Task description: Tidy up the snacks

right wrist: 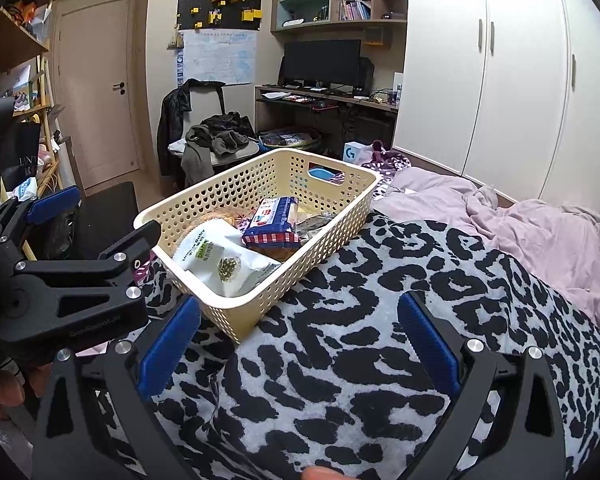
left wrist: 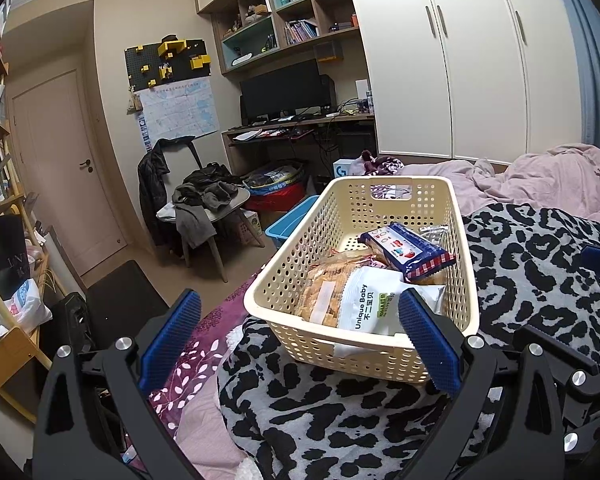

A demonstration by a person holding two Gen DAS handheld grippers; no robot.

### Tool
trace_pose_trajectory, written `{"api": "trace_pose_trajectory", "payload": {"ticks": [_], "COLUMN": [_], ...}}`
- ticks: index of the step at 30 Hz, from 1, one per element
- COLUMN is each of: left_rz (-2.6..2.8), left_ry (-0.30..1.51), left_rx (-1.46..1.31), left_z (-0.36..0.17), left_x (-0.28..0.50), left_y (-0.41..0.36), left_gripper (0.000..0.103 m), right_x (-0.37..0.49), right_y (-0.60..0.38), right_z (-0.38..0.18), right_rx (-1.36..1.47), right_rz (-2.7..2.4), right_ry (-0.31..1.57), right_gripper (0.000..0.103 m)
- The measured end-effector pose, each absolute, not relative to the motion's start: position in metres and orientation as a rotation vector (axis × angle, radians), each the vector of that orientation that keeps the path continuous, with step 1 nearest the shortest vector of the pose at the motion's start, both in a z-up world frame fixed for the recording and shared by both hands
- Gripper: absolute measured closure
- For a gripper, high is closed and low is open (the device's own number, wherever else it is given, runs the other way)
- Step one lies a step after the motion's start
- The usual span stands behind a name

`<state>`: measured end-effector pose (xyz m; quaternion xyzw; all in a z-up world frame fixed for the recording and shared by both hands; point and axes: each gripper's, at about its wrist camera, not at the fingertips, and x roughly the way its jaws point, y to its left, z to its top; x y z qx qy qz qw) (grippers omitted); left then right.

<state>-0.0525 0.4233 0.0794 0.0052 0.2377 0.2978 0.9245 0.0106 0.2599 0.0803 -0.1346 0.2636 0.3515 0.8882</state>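
Note:
A cream perforated basket [left wrist: 300,240] sits on a leopard-print blanket [left wrist: 340,408]. Inside it lie a white "Unique Baby" bag [left wrist: 370,306], a blue cracker pack [left wrist: 406,252], a clear bag of biscuits [left wrist: 322,292] and small silvery packets [left wrist: 434,232]. My left gripper [left wrist: 300,344] is open at the basket's near end, holding nothing. In the right wrist view, the basket [right wrist: 300,276] with the white bag [right wrist: 220,260] and blue pack [right wrist: 274,216] lies ahead to the left. My right gripper [right wrist: 300,344] hovers open over the blanket [right wrist: 380,320], empty. The left gripper [right wrist: 112,214] shows at the basket's left corner.
A crumpled pink duvet [right wrist: 540,240] covers the bed to the right. Left of the bed are a chair piled with clothes [left wrist: 208,200], a blue bin [left wrist: 292,220] and a dark floor mat [left wrist: 120,292]. A desk with a monitor [left wrist: 284,96] and white wardrobes [left wrist: 480,60] stand behind.

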Motion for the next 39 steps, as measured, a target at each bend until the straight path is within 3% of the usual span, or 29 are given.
{"api": "trace_pose_trajectory", "payload": {"ticks": [39], "left_rz": [0.605], "left_ry": [0.504], "left_rx": [0.0], "left_z": [0.068], "left_x": [-0.046], "left_y": [0.431], "left_gripper": [0.003], "right_x": [0.013], "right_y": [0.268], "right_z": [0.078], "right_rx": [-0.301], "right_rz": [0.733], "right_ry": [0.548], "right_gripper": [0.005]}}
